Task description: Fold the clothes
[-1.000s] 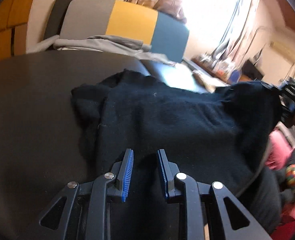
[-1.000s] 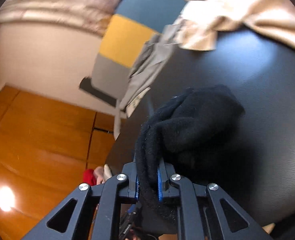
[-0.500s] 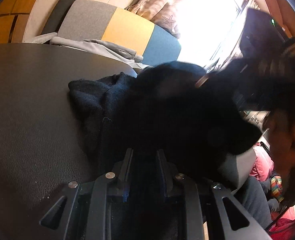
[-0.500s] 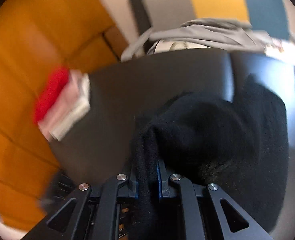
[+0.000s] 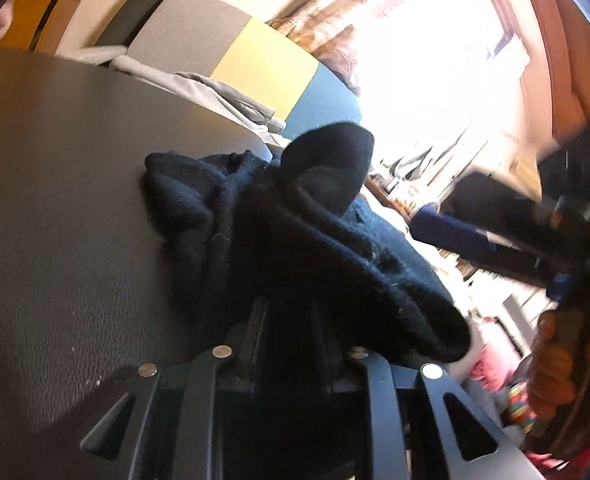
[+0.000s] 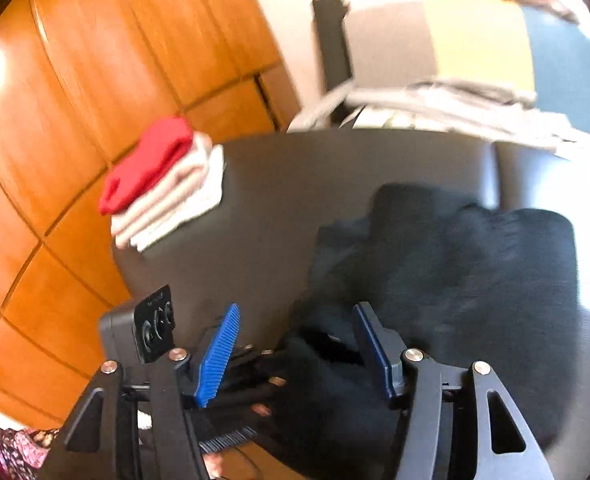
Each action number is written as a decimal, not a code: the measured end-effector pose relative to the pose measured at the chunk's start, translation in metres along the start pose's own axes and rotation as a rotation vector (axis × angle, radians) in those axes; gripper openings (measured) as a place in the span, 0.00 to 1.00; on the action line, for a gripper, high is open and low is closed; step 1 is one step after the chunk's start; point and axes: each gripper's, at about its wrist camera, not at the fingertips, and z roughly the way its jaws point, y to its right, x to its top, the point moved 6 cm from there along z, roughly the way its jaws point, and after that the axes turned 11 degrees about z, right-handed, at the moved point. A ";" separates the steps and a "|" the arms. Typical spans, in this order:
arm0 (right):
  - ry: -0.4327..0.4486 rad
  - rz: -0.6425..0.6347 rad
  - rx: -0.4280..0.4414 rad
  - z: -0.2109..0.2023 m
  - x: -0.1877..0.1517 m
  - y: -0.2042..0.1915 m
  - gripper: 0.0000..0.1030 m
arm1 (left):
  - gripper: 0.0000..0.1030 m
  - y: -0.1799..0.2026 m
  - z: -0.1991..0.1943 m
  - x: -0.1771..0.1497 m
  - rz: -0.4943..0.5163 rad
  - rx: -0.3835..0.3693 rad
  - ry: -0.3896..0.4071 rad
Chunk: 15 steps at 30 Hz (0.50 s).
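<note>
A black knit garment lies bunched on the dark table, with one part folded back over itself. That fold drapes over my left gripper. Its pads are hidden and black cloth fills the narrow gap between the fingers. In the right wrist view the garment spreads across the table. My right gripper is just above the garment's near edge. Its jaws are opening, the blue pads stand wide apart, and the cloth lying below them is not pinched. The right gripper also shows blurred at the right of the left wrist view.
A stack of folded clothes with a red piece on top sits at the table's far left corner. Behind the table stands a grey, yellow and blue chair with grey clothes heaped on it. Wooden panels line the left side.
My right gripper swung the black fold across the garment toward the left gripper, rolled over, then opened and let the cloth go. The fold now covers the left fingers.
</note>
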 end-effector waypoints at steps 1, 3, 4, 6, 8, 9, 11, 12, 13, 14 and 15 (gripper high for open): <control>0.031 0.024 -0.007 -0.011 -0.001 0.007 0.58 | 0.24 0.000 -0.003 0.001 -0.022 -0.018 0.014; 0.081 0.091 -0.033 -0.029 -0.002 0.032 0.58 | 0.24 0.000 -0.012 0.005 -0.068 -0.067 0.050; 0.107 0.117 -0.061 -0.039 -0.003 0.047 0.58 | 0.24 0.001 -0.018 0.007 -0.087 -0.090 0.073; 0.123 0.118 -0.103 -0.050 -0.010 0.063 0.55 | 0.26 0.005 -0.031 0.014 -0.110 -0.129 0.123; 0.128 0.099 -0.149 -0.058 -0.020 0.077 0.37 | 0.28 0.013 -0.037 0.023 -0.106 -0.160 0.144; 0.115 0.075 -0.179 -0.062 -0.029 0.079 0.33 | 0.30 0.020 -0.039 0.025 -0.098 -0.182 0.147; 0.074 0.044 -0.179 -0.060 -0.043 0.083 0.30 | 0.32 0.034 -0.035 0.025 -0.094 -0.224 0.113; 0.053 0.035 -0.161 -0.054 -0.049 0.082 0.30 | 0.34 0.039 -0.029 0.024 -0.098 -0.236 0.081; 0.032 0.026 -0.143 -0.049 -0.055 0.081 0.30 | 0.36 0.041 -0.019 0.022 -0.107 -0.237 0.039; 0.010 0.016 -0.134 -0.043 -0.059 0.079 0.30 | 0.39 0.043 -0.010 0.020 -0.117 -0.237 -0.003; -0.010 0.005 -0.123 -0.036 -0.063 0.076 0.30 | 0.39 0.046 -0.004 0.019 -0.116 -0.233 -0.033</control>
